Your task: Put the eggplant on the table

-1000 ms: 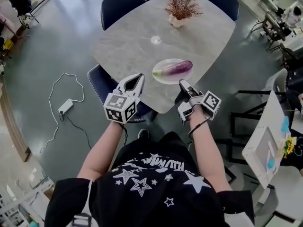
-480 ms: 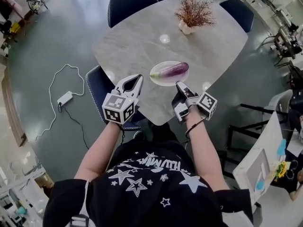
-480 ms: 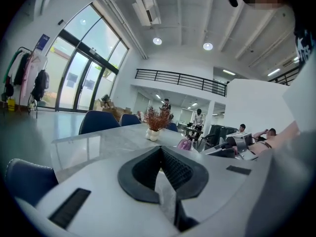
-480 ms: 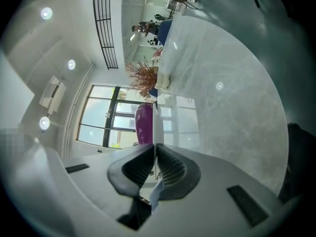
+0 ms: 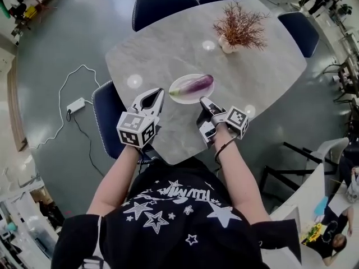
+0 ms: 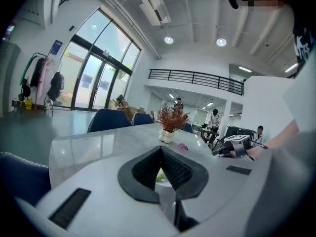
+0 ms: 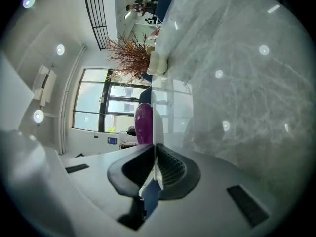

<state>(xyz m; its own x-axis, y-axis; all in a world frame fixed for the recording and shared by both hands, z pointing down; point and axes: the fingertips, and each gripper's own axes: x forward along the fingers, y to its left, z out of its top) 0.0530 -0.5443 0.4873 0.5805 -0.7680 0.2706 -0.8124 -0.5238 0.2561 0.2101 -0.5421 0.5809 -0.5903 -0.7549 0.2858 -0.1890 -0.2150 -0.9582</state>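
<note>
A purple eggplant with a green stem lies on a white plate near the front of the marble table. My left gripper is shut and empty, hovering over the table just left of the plate. My right gripper is shut and empty too, with its tip just short of the plate's near rim. In the right gripper view the eggplant and the plate stand straight ahead of the closed jaws. In the left gripper view the closed jaws hide most of the plate.
A white vase with dried reddish twigs stands at the table's far right. Dark blue chairs ring the far side, and one is tucked in at the near left corner. A power strip and cable lie on the floor to the left.
Both grippers have come forward from the table's near edge to over its top, closer to the plate. The eggplant has stayed on the plate.
</note>
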